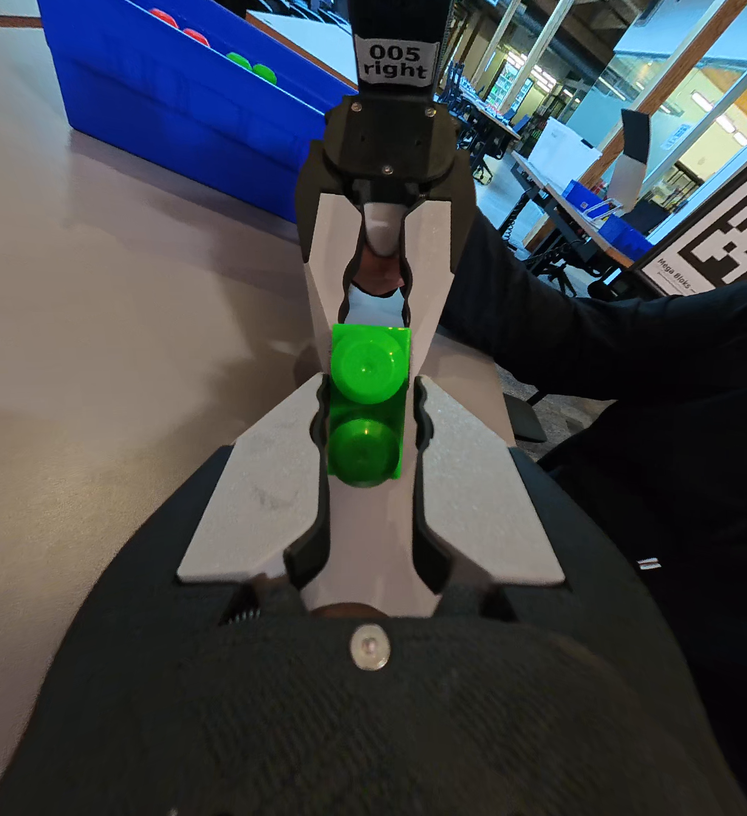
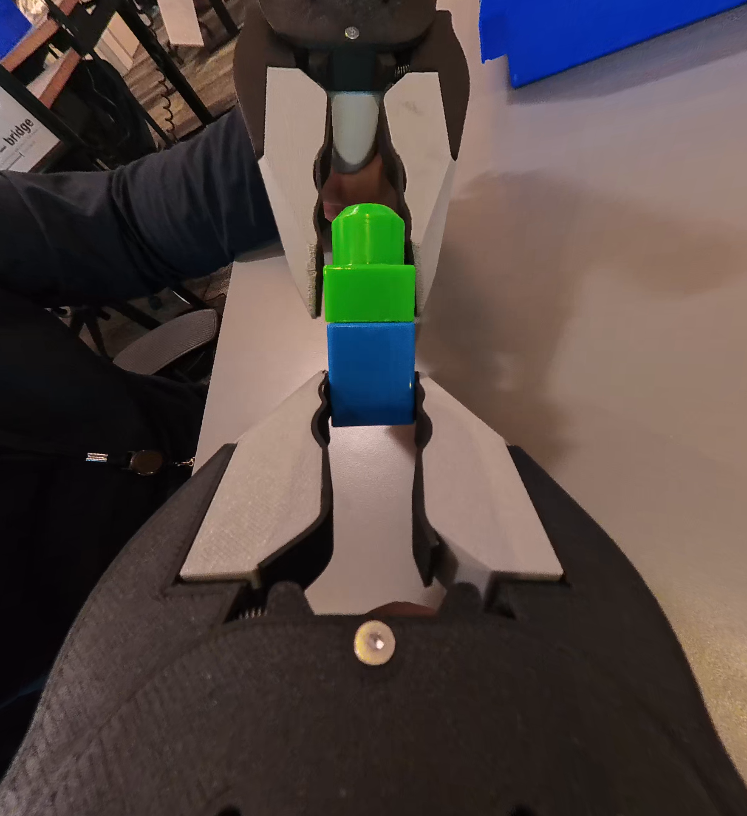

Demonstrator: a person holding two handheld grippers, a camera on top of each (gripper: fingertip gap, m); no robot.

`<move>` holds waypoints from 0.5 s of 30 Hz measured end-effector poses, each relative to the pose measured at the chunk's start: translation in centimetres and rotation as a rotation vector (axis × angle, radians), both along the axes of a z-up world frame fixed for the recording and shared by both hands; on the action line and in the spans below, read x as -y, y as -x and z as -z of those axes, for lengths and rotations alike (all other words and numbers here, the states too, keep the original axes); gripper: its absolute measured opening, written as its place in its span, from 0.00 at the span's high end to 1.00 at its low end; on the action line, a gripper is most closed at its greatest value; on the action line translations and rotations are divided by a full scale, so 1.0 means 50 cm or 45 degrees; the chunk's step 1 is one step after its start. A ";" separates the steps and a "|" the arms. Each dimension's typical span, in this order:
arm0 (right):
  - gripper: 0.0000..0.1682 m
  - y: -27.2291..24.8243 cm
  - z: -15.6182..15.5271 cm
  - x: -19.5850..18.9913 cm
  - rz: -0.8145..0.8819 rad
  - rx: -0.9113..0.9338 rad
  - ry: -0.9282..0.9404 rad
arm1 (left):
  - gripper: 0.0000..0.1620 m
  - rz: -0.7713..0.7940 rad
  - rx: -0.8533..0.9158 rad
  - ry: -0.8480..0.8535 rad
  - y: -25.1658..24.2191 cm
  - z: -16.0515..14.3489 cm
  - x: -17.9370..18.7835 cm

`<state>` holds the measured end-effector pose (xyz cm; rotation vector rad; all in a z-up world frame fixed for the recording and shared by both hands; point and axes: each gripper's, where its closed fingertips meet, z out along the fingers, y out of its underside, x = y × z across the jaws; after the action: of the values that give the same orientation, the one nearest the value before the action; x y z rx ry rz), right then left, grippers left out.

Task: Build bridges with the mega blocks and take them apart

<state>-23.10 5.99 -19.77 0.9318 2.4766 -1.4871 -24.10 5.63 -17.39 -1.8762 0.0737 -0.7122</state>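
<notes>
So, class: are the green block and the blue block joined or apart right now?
Joined. In the right wrist view the green block sits flush against the blue block, no gap between them, each held by a gripper.

Glossy smooth plastic on the green block (image 1: 366, 399) and the blue block (image 2: 371, 375). Matt, grainy grey plastic with black ribbed shell on each hand-held gripper (image 1: 368, 393) (image 2: 371, 397), one shiny metal screw (image 2: 374, 642). Smooth satin tabletop (image 1: 98, 331); smooth blue plastic bin (image 1: 177, 101).

right tool (image 2: 371, 399) clamps blue block (image 2: 371, 375) | green block (image 2: 369, 291) attached
</notes>
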 end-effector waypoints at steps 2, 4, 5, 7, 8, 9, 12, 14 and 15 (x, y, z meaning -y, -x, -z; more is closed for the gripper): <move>0.80 -0.001 0.002 0.001 -0.002 0.005 -0.005 | 0.78 0.000 0.016 -0.008 -0.001 -0.003 -0.001; 0.80 0.001 0.003 0.002 0.003 0.007 -0.003 | 0.79 -0.019 0.017 -0.009 0.003 -0.002 -0.004; 0.80 0.003 0.003 0.002 0.008 0.010 -0.001 | 0.80 -0.030 -0.001 -0.009 0.007 0.000 -0.006; 0.80 0.007 0.003 0.001 0.023 0.014 0.008 | 0.80 -0.046 -0.015 -0.010 0.011 0.001 -0.007; 0.80 0.011 0.001 0.000 0.037 0.013 0.024 | 0.81 -0.061 -0.016 -0.017 0.015 -0.002 -0.008; 0.80 0.016 -0.005 -0.002 0.055 0.009 0.049 | 0.81 -0.075 -0.017 -0.026 0.018 -0.006 -0.009; 0.80 0.028 -0.032 -0.003 0.095 -0.005 0.159 | 0.81 -0.104 -0.001 -0.076 0.024 -0.023 -0.009; 0.80 0.038 -0.053 -0.006 0.129 -0.025 0.238 | 0.81 -0.136 0.034 -0.117 0.034 -0.038 -0.009; 0.79 0.044 -0.060 -0.009 0.155 -0.042 0.264 | 0.81 -0.157 0.056 -0.144 0.041 -0.046 -0.008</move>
<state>-25.33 6.46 -16.75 1.0410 2.2672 -1.7704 -26.14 6.05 -15.07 -1.7402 -0.0293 -0.6509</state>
